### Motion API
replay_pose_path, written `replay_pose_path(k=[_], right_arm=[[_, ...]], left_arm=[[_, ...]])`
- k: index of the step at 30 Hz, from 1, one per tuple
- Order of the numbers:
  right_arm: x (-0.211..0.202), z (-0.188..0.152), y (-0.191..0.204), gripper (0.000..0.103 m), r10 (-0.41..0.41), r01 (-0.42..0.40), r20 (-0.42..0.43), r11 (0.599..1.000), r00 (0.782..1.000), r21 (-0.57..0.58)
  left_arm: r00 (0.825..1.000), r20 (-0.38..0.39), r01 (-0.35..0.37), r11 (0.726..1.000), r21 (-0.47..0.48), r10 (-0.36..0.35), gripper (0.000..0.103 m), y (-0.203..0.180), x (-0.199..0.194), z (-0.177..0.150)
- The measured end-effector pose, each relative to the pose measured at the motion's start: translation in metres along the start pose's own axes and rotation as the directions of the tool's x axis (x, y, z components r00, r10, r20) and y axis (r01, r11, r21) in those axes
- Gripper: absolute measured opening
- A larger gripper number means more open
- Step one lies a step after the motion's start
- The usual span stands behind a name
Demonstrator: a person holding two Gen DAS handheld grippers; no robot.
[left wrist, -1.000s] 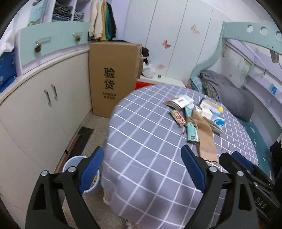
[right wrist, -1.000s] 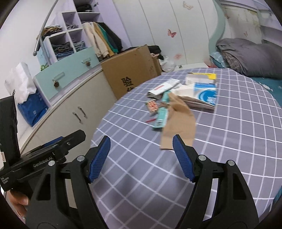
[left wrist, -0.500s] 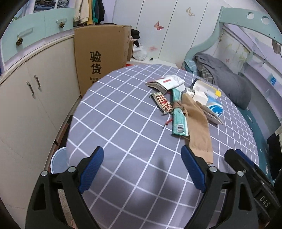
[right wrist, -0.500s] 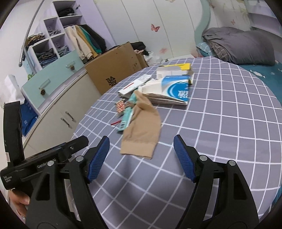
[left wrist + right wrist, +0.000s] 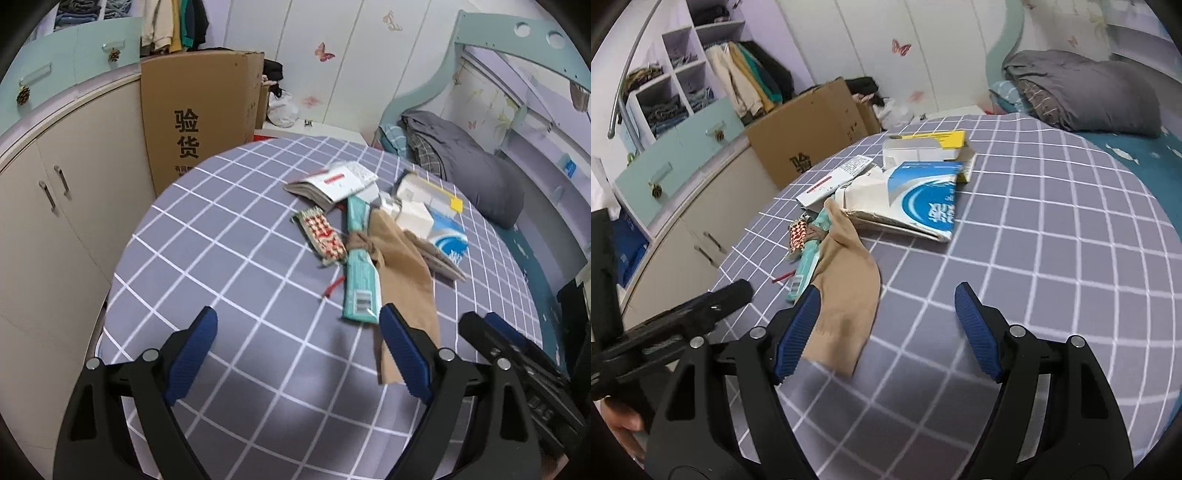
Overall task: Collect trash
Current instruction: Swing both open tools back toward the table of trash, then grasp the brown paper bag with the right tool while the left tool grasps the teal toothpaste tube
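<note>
Risk lies in the limp beige stocking (image 5: 846,295) snagging neighbouring wrappers (image 5: 805,254) if either wide-open, empty claw, left claw (image 5: 297,354) or right claw (image 5: 886,330), pinches carelessly.

On the worktop (image 5: 229,258): 1 tan stocking (image 5: 402,273), 1 teal wrapper (image 5: 360,273), 1 red-patterned wrapper (image 5: 322,235), 1 small red scrap (image 5: 333,286), 1 booklet (image 5: 332,183), 1 blue-white flattened carton (image 5: 923,203), maybe 2 white boxes (image 5: 919,147), overlapping. 1 cardboard box (image 5: 199,118) behind.
</note>
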State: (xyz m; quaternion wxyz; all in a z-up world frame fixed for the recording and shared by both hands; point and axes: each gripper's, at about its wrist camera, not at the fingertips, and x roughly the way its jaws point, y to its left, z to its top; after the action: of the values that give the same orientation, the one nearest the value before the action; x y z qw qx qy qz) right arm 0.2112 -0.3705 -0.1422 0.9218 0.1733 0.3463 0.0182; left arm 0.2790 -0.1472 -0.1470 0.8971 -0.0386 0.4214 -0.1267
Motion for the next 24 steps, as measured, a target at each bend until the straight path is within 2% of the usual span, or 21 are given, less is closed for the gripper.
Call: replay_pose_path(k=[3,5,8,9,10,11,12,16,18,20,21,22,24], right_arm=[[0.018,0.012,0.004,0.074,-0.003,0.002,-0.029,1.000,1.000,-0.027],[0.030,0.020,0.006,0.068,0.007,-0.009,-0.054,0.999,0.999,-0.042],[0.048,0.026,0.011,0.052,0.046,-0.052,-0.103,0.997,0.994,-0.055],[0.053,0.028,0.012,0.042,0.062,-0.069,-0.120,0.996,0.991,-0.053],[0.057,0.030,0.013,0.020,0.072,-0.080,-0.130,0.995,0.989,-0.052],[0.060,0.031,0.016,0.008,0.081,-0.092,-0.144,0.993,0.986,-0.072],[0.059,0.031,0.015,0.004,0.088,-0.098,-0.140,0.993,0.986,-0.069],[0.034,0.028,0.011,0.001,0.060,-0.064,-0.039,0.993,0.997,-0.098],[0.027,0.027,0.004,0.001,0.059,-0.061,-0.028,0.994,0.998,-0.088],[0.024,0.026,-0.003,0.001,0.056,-0.057,-0.018,0.996,0.998,-0.070],[0.023,0.026,-0.005,0.001,0.052,-0.053,-0.015,0.996,0.999,-0.069],[0.020,0.025,-0.008,0.001,0.048,-0.048,-0.005,0.997,0.999,-0.061],[0.013,0.024,-0.015,0.001,0.033,-0.032,0.015,0.998,0.999,-0.047]], left_arm=[[1.000,0.012,-0.004,1.000,-0.016,0.004,0.087,0.007,-0.002,0.005],[1.000,0.014,-0.011,1.000,-0.016,0.012,0.087,0.009,-0.003,0.007],[1.000,0.017,-0.015,1.000,-0.007,0.015,0.087,0.011,-0.002,0.010],[1.000,0.017,-0.014,1.000,-0.005,0.014,0.087,0.011,-0.002,0.010],[1.000,0.016,-0.011,1.000,-0.002,0.011,0.087,0.011,-0.001,0.011],[1.000,0.015,-0.008,1.000,-0.001,0.008,0.087,0.011,0.000,0.011],[1.000,0.014,-0.001,1.000,0.000,0.001,0.087,0.009,0.001,0.012],[1.000,0.002,0.019,0.999,0.036,-0.019,0.087,-0.003,0.009,0.012],[1.000,-0.003,0.030,0.998,0.061,-0.030,0.087,-0.012,0.015,0.012],[0.999,-0.010,0.043,0.996,0.082,-0.043,0.081,-0.021,0.021,0.012],[0.999,-0.020,0.049,0.995,0.089,-0.047,0.072,-0.023,0.024,0.013],[0.998,-0.034,0.057,0.994,0.094,-0.054,0.068,-0.027,0.029,0.014],[0.996,-0.058,0.071,0.994,0.088,-0.066,0.065,-0.031,0.039,0.016]])
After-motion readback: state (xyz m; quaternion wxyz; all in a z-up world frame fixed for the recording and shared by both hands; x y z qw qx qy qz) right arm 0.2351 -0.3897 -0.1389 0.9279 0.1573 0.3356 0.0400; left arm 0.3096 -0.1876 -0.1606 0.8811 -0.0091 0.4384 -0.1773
